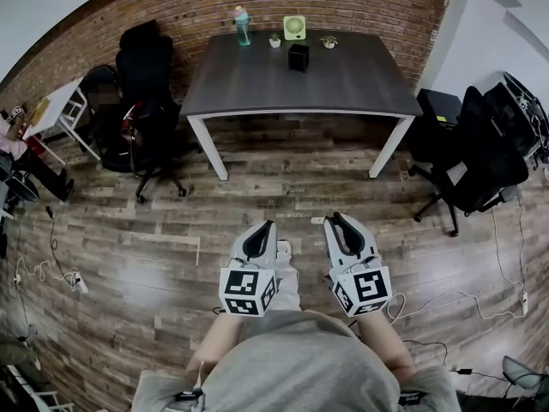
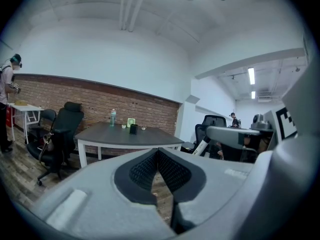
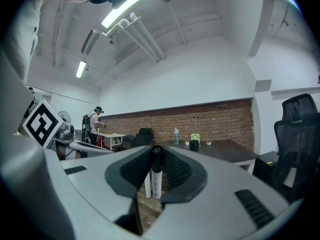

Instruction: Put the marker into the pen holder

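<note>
Black-capped white marker (image 3: 156, 179) clamped between right gripper (image 3: 157, 159) pads: jaws part closed, pressing on cap end, white body showing below. Left gripper (image 2: 158, 153): jaws together at tips, nothing between. Both grippers near person's torso, over wood floor (image 1: 171, 221). Black pen holder (image 1: 298, 57) on far side of dark table (image 1: 360, 88), well apart from marker.

Rough red brick wall (image 1: 343, 7). Worn wood-plank floor (image 1: 129, 230). Table (image 1: 257, 84) top matt dark grey. Right gripper (image 1: 337, 221) smooth matt grey plastic, pads (image 3: 176, 170) ribbed black. Marker (image 3: 156, 174) smooth white barrel, black cap.
</note>
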`<control>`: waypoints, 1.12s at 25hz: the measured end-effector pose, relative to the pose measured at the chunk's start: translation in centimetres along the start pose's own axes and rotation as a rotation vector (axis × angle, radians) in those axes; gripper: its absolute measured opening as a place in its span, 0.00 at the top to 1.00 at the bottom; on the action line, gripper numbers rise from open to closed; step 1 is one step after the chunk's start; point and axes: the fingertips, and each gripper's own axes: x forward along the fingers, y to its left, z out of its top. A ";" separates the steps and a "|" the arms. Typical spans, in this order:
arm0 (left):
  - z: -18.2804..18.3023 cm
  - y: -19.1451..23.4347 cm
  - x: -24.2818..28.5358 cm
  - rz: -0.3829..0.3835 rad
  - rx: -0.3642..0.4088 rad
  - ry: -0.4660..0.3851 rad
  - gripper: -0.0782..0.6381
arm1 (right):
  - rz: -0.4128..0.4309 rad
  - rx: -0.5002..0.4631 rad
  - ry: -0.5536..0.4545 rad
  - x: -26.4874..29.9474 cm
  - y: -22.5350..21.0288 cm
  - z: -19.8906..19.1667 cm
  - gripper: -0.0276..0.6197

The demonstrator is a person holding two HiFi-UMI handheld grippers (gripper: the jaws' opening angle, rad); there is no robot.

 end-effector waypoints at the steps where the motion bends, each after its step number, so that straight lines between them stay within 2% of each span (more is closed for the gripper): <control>1: 0.0 0.2 0.5 -0.001 -0.001 0.000 0.87 | -0.002 0.001 0.001 0.4 -0.3 -0.1 0.85; 16: 0.6 3.7 10.7 -0.032 -0.015 0.033 0.87 | -0.026 0.010 0.011 9.7 -6.2 -0.5 0.85; 28: 4.5 7.1 21.2 -0.101 -0.001 0.045 0.87 | -0.067 0.015 0.010 18.9 -11.7 1.4 0.84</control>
